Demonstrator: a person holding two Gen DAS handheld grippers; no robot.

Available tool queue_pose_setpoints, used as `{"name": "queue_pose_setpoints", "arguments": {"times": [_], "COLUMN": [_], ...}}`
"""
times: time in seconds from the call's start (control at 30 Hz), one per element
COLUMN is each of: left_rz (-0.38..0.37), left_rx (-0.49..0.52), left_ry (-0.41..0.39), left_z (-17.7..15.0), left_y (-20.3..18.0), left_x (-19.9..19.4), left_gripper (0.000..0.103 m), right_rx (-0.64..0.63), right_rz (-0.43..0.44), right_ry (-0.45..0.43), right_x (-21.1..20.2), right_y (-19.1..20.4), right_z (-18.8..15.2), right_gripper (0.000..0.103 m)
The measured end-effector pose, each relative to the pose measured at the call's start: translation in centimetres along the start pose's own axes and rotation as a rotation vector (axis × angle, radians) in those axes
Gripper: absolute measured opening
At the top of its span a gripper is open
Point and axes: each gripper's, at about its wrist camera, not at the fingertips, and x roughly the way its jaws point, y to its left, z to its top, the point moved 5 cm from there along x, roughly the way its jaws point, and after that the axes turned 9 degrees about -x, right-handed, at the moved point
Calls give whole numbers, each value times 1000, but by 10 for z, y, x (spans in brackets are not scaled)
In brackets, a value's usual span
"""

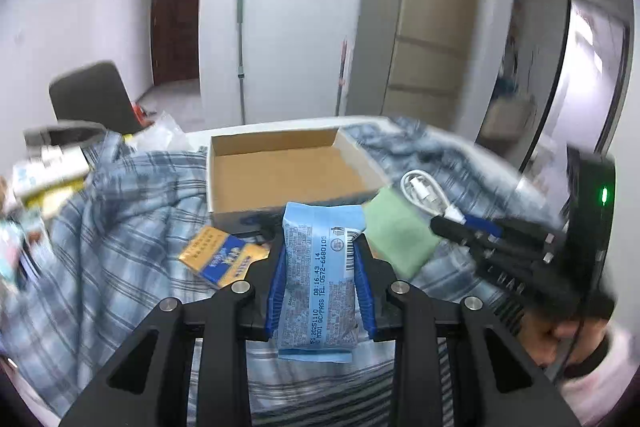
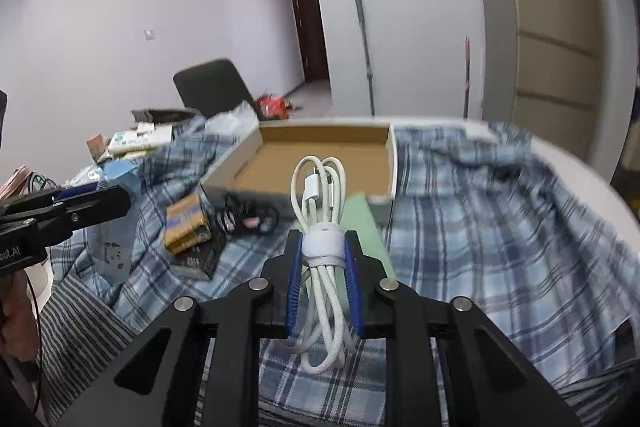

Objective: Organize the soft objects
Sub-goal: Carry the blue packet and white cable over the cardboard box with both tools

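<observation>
Left gripper (image 1: pixel 320 259) clamps blue snack packet (image 1: pixel 318 267), right gripper (image 2: pixel 323 267) clamps coiled white cable (image 2: pixel 322 211); cardboard box (image 1: pixel 280 171) empty, nothing sorted yet.

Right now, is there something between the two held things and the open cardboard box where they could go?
Nothing visible blocks either. The blue snack packet in the left gripper and the white coiled cable in the right gripper both face the open cardboard box; only its low near wall lies ahead.

the clutter (image 1: pixel 44 179) at the table's left end is too blurred to identify.
</observation>
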Motion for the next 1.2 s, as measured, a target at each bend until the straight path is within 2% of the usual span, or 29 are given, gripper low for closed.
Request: {"name": "queue_pose_setpoints", "arguments": {"times": [0.13,0.23,0.6,0.8,0.93,1.03,1.1,1.2], "left_rz": [38,38,69,60,14,65,68,56], "left_rx": [26,51,49,64,47,69,91,91], "left_ry": [-82,-124,-380,-476,-491,-545,-528,-492], "left_z": [16,33,132,181,201,206,206,207], "left_y": [-9,-16,-34,-39,-38,-37,-39,-36], "left_x": [-17,-28,-75,-82,-79,-75,-65,-47], "left_gripper": [33,33,33,33,33,33,33,33], "right_rx": [-29,-58,-70,-25,3,11,-11,-23], "right_rz": [-14,-47,-143,-151,-169,-152,-138,-161], "right_ry": [-78,-156,-389,-435,-452,-457,-444,-439], "right_x": [-25,-46,-87,-78,-64,-55,-50,-43], "right_y": [5,8,-1,-14,-27,-31,-29,-26], "right_z": [29,55,164,210,226,230,229,224], "right_gripper": [19,19,19,19,19,19,19,19]}}
